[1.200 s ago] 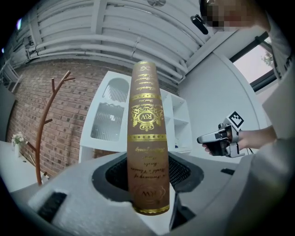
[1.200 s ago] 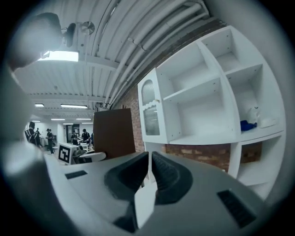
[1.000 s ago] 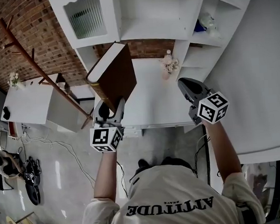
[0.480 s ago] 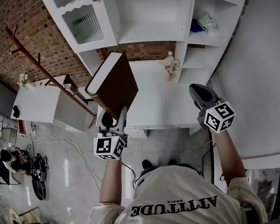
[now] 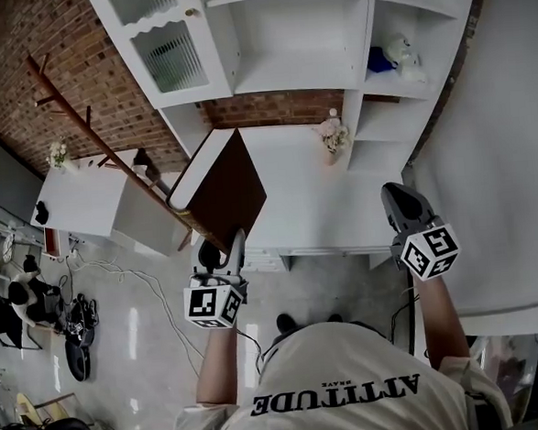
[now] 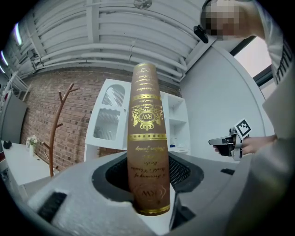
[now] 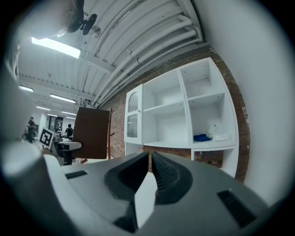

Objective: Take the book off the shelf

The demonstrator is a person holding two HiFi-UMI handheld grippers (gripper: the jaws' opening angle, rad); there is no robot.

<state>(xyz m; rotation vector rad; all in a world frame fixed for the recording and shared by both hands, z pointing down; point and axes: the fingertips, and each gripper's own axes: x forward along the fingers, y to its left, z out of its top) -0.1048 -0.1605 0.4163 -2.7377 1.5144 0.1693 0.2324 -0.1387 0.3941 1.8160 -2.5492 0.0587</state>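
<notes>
A thick brown book [image 5: 223, 187] with a gilt spine [image 6: 147, 138] stands upright out of my left gripper [image 5: 221, 244], which is shut on its lower end. The book hangs in the air over the left edge of the white desk [image 5: 314, 202], apart from the white shelf unit [image 5: 298, 33]. In the left gripper view the spine fills the gap between the jaws. My right gripper [image 5: 404, 207] is to the right over the desk's front corner, shut with nothing in it [image 7: 150, 162]. In the right gripper view the book [image 7: 92, 132] shows at the left.
A wooden coat rack [image 5: 99, 143] and a white side table [image 5: 80, 200] stand left of the desk. A small flower vase [image 5: 334, 139] sits at the desk's back. A blue and a white item [image 5: 391, 56] lie in a right shelf compartment. A white wall runs along the right.
Both grippers have drawn back from the shelf toward the person, the left one carrying the book with it. The grip on the book is unchanged.
</notes>
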